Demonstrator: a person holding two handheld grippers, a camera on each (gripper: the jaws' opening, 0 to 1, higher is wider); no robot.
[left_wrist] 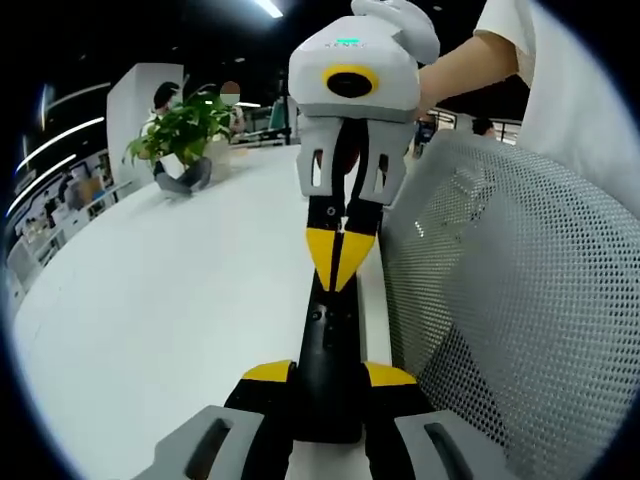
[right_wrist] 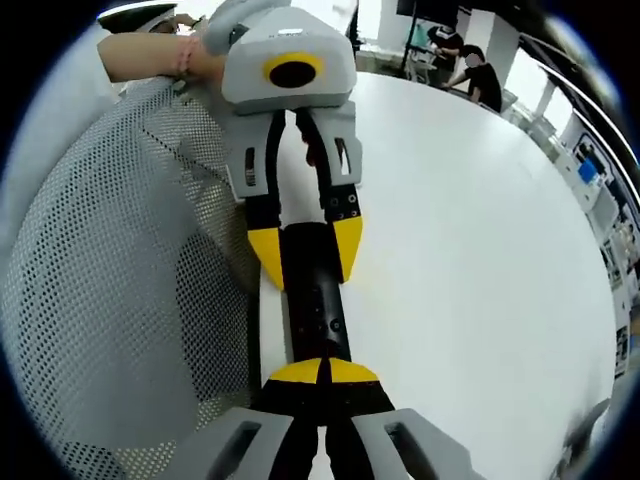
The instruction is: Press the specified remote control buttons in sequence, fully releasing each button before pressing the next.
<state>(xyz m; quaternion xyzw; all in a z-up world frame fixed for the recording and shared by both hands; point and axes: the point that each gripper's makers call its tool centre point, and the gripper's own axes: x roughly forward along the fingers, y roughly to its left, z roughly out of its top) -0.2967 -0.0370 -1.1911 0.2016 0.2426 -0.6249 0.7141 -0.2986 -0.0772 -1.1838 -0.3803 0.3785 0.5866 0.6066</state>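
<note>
While my left hand-held gripper [left_wrist: 330,385] clamps the slim, rigid remote [left_wrist: 332,345] by its sides at the white surface [left_wrist: 170,300] edge, my closed right hand-held gripper [right_wrist: 322,372] touches it tip-first; I judge it light and slippery.

- Right gripper [left_wrist: 340,258]: glossy white rounded housing with a small green light strip on top, grey slotted finger arms showing small screws, black jaws capped with yellow tips.
- Left gripper [right_wrist: 305,250]: the same white housing, grey slotted arms, black-and-yellow jaws.
- Person: short white sleeve [left_wrist: 575,80]; pink band on the wrist [right_wrist: 184,57].
</note>
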